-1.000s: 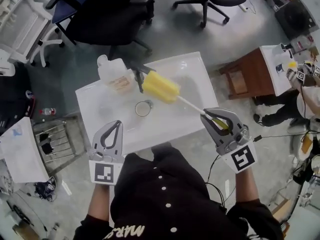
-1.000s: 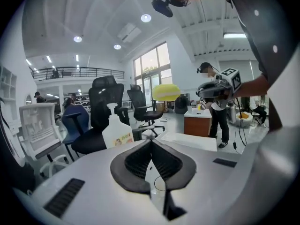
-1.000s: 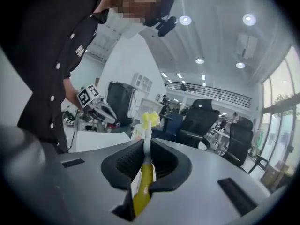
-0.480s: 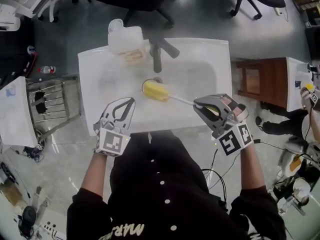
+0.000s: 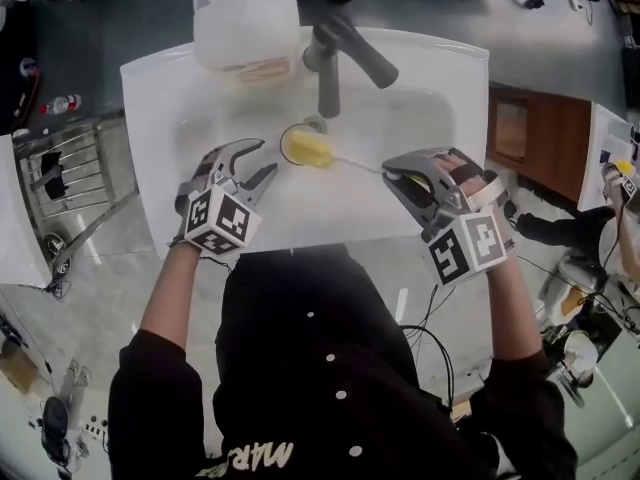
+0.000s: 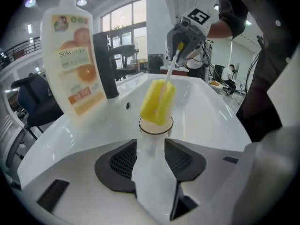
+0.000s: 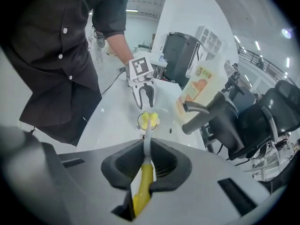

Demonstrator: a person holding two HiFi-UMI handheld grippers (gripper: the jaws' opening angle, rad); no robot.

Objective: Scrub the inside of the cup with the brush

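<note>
A clear glass cup [image 5: 296, 144] stands upright in the white sink [image 5: 150, 118] near the drain. The brush's yellow sponge head [image 5: 310, 149] rests in the cup's mouth [image 6: 155, 125], and most of the sponge [image 6: 158, 101] is above the rim. My right gripper [image 5: 390, 174] is shut on the brush's yellow handle [image 7: 143, 191], whose white stem [image 7: 147, 142] runs on to the cup [image 7: 147, 122]. My left gripper [image 5: 265, 158] is open, its jaws having just been opening. The cup's lower part shows between its fingertips [image 6: 150, 146]; the pads do not press on it.
A dark faucet [image 5: 335, 53] reaches over the basin from the far rim. A pale soap bottle with an orange label [image 5: 245, 28] stands left of it. A brown side table [image 5: 535, 138] is at the right and a wire rack [image 5: 60, 178] at the left.
Both grippers have come down to the sink. The sponge head went from above the basin to the cup's mouth. The left jaws, shut before, now stand open by the cup.
</note>
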